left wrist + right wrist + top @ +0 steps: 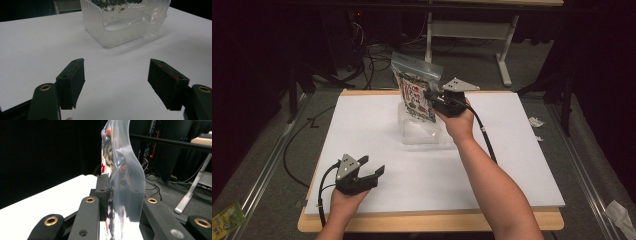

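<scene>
High view: printed bag [416, 89] stands in clear tub [419, 131].

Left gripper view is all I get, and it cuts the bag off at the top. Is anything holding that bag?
Observer: Yes, the right gripper is shut on the bag, pinching its side.
Operator: Is the bag upright?
Observer: Roughly; it leans a little, its bottom inside the clear tub.
Operator: And my own gripper?
Observer: The left gripper is open, holding nothing, near the front of the white table.
</scene>
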